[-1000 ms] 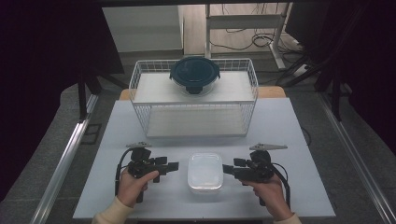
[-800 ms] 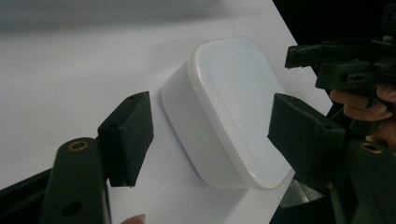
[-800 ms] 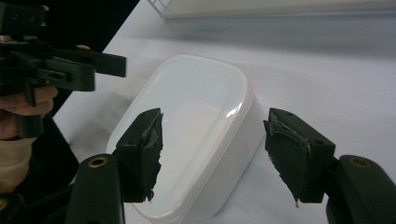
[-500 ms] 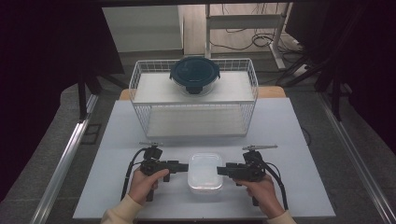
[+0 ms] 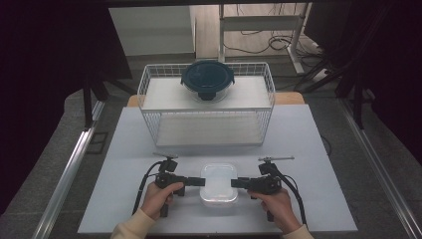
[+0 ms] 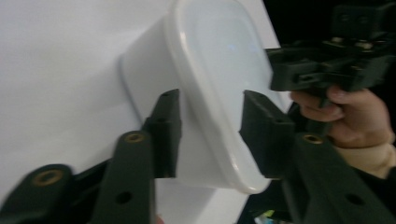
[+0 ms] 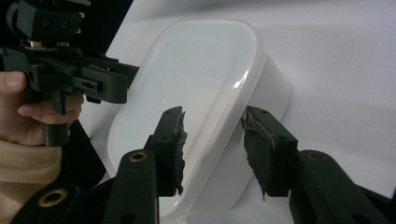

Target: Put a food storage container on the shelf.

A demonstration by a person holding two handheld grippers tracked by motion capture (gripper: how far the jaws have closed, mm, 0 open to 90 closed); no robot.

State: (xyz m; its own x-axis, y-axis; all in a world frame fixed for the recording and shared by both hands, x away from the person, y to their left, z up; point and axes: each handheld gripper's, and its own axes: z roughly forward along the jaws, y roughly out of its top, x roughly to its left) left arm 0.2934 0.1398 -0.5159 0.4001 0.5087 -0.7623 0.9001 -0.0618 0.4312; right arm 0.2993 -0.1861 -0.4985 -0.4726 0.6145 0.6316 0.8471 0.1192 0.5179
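Lying near the front edge of the white counter [image 5: 308, 149] – one lidded white plastic container [image 5: 218, 184], between two claws. Left claw [image 5: 196, 181]: at the container's left rim, jaws just closing, one over the lid and one under the rim; contact of the pads could not be told. Right claw [image 5: 239, 183]: at the right rim, jaws likewise closing astride the lid edge, a gap visible at one pad. Behind – a wire basket [image 5: 206, 107] bearing a dark-lidded round bowl [image 5: 207, 79].
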